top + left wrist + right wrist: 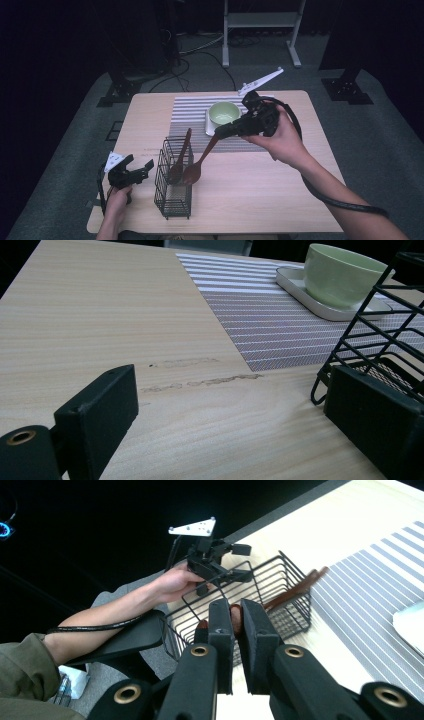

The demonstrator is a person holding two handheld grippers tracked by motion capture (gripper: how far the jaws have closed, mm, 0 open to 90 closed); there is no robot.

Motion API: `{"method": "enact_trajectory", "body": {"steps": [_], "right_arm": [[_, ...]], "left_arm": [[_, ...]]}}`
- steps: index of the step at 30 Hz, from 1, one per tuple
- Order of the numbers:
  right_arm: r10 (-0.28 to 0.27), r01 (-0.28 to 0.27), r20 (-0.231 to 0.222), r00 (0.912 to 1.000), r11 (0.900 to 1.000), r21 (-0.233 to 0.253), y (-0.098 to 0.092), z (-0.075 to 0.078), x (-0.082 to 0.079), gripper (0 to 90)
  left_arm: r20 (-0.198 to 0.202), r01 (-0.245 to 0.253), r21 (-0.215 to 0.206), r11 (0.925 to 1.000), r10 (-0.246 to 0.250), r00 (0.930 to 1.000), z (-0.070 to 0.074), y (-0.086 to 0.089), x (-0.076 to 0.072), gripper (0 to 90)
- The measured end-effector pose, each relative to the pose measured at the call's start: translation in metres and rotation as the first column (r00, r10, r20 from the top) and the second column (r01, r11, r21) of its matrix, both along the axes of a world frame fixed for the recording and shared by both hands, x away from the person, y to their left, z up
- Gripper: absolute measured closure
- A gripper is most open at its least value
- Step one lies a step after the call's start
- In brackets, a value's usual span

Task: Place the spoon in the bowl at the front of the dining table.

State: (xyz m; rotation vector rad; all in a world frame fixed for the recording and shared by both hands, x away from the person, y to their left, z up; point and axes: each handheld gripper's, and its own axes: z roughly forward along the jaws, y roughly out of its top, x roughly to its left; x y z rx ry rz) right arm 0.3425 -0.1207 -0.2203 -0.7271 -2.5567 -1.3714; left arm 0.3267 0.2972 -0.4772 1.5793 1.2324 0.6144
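**Spoon going into the wire caddy, one hand on standby**

The right gripper (226, 131) has its jaws pinched tight on the handle end of a wooden spoon (200, 162). You can see the brown handle squeezed between the two black pads in the right gripper view, no gap left. It's gripped way up at the handle tip so the bowl end hangs down and forward, which makes sense: the spoon's bowl sits right at the top rim of the black wire basket (172, 187), angled in. A second wooden spoon (179, 159) is already leaning inside the basket, handle poking out toward the striped placemat (192, 107).

The left gripper (141, 170) sits low at the table's near-left, just beside the basket with its jaws spread wide and nothing between them. Looks to me like it's parked there to steady the basket if it tips, since that thing is light and tall.

Back on the placemat, a green bowl (224, 113) rests on a small white tray (209, 128), well clear of the action.
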Motion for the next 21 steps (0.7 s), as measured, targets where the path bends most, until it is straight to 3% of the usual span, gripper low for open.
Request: {"method": "enact_trajectory", "body": {"steps": [5,9,21], "right_arm": [[-0.036,0.036,-0.011,0.9993,0.999,-0.015,-0.015,-0.005,0.002,83.7],[-0.063,0.062,-0.026,0.9977,0.997,-0.039,-0.025,-0.019,0.007,83.7],[-0.104,0.099,-0.058,0.9929,0.991,-0.084,-0.033,-0.050,0.017,83.7]], "left_arm": [[0.000,-0.001,0.001,1.0000,0.001,1.0000,0.000,0.000,0.000,6.4],[0.001,-0.001,0.001,1.0000,0.001,1.0000,0.000,0.000,0.000,6.5],[0.000,-0.001,-0.001,1.0000,0.001,1.0000,0.000,0.000,0.000,6.4]]}}
